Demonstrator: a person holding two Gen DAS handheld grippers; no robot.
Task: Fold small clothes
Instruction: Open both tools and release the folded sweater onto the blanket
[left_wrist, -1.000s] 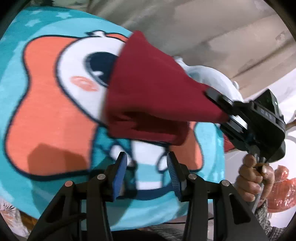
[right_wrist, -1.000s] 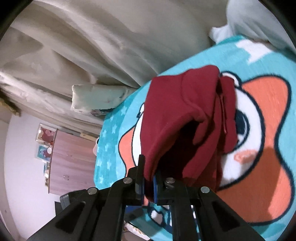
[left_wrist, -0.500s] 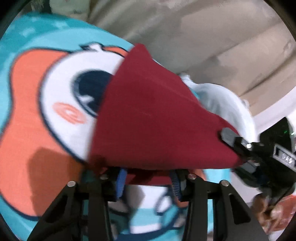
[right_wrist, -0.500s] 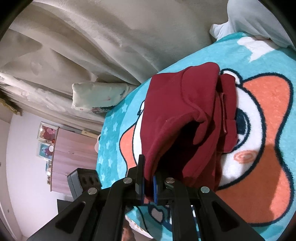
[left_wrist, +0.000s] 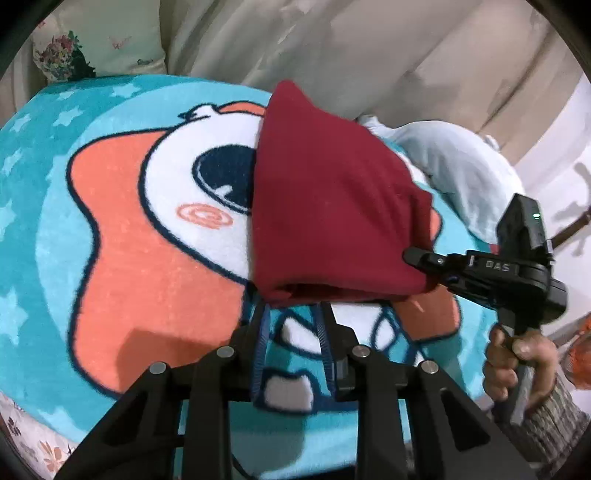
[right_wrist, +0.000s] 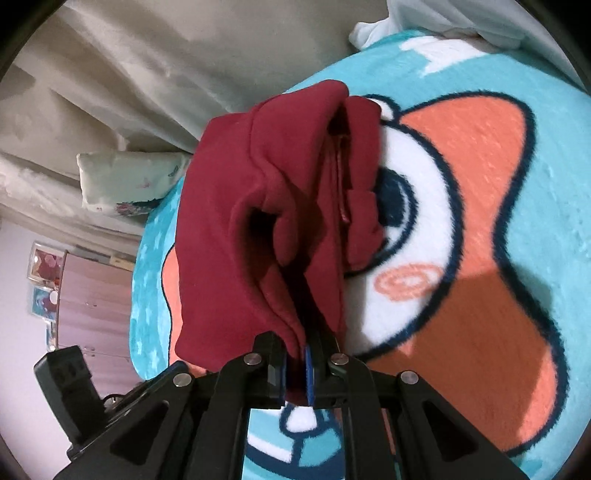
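Since a second ago our left hand-held gripper (left_wrist: 293, 314) has closed in under the red garment (left_wrist: 332, 206), whose near fold now hangs right over its fingertips. We work above a bed covered by a turquoise cartoon blanket (left_wrist: 140, 280), with beige curtains (left_wrist: 332, 44) behind it and a floral pillow (left_wrist: 92, 48) at the far edge. A pale blue cloth (left_wrist: 461, 173) lies on the blanket beyond the garment. The garment is bunched and lifted off the blanket, held up between our two tools. Our right hand-held gripper (right_wrist: 295, 376) is pressed together on its hem, pinching the cloth. Our left one stands spread; whether its fingers touch the cloth we cannot quite tell, as the fold hides the tips.
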